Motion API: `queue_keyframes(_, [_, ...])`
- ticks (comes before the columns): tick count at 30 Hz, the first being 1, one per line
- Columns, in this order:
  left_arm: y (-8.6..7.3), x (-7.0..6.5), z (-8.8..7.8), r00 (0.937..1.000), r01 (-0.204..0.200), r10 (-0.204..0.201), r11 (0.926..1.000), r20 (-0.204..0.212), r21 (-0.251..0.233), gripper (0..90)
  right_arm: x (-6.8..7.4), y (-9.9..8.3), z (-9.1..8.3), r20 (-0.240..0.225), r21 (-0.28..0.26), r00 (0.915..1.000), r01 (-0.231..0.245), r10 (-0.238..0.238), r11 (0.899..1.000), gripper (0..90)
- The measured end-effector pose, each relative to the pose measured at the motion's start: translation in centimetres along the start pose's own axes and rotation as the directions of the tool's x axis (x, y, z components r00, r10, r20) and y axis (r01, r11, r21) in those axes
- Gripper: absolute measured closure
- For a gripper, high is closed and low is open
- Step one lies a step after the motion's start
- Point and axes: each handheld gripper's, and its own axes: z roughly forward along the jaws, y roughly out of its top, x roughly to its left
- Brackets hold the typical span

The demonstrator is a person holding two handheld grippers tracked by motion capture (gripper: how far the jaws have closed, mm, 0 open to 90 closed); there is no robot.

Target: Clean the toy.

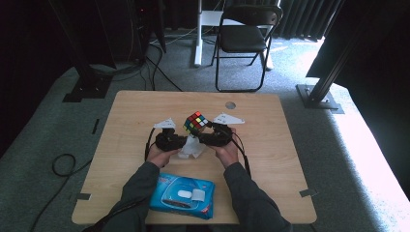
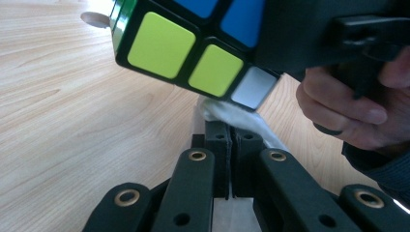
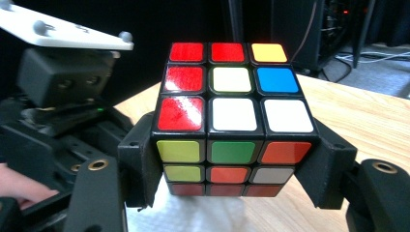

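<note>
Multicoloured cube [image 3: 232, 121] is clamped between the right gripper [image 3: 232, 169] jaws, above the table [image 1: 270, 145]. Left gripper [image 2: 231, 145] jaws are closed, pinching a white wipe [image 2: 237, 118] beneath it.

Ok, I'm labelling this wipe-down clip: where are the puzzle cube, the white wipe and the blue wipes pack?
puzzle cube [image 3: 232, 116], right gripper view, white centre sticker on its top face.
white wipe [image 2: 237, 117], left gripper view, bunched part above the jaws.
blue wipes pack [image 1: 167, 191], high view, its blue top.

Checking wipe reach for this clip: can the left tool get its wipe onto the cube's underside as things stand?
Probably yes. The left tool, shut on the white wipe, sits just under the cube that the right tool holds raised; nothing lies between them.
</note>
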Motion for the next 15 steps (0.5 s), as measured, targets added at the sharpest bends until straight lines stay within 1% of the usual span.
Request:
queue_keyframes(3, [-0.1,0.0,-0.4,1.0,0.0,0.0,1.0,0.0,-0.01,88.1,-0.2,0.0,-0.1,0.024,0.006,0.9997,0.001,-0.001,1.0,34.3])
queue_keyframes(6, [-0.4,0.1,-0.7,1.0,0.0,0.0,1.0,-0.004,-0.007,88.1,-0.5,-0.1,-0.2,0.036,0.007,0.9993,-0.004,0.004,1.0,34.2])
queue_keyframes(11, [-1.1,0.5,-1.2,0.9996,0.023,-0.023,0.9995,-0.014,-0.019,88.1,-0.8,-0.3,-0.2,0.053,0.009,0.9985,-0.011,0.01,1.0,34.2])
queue_keyframes(13, [-1.2,0.6,-1.3,0.9995,0.026,-0.027,0.9994,-0.018,-0.024,88.1,-0.8,-0.3,-0.2,0.057,0.011,0.9983,-0.013,0.012,1.0,34.2])
queue_keyframes(15, [-1.3,0.8,-1.8,0.9989,0.039,-0.04,0.9984,-0.023,-0.04,88.1,-1.0,-0.5,-0.3,0.073,0.019,0.9973,-0.01,0.009,1.0,34.3])
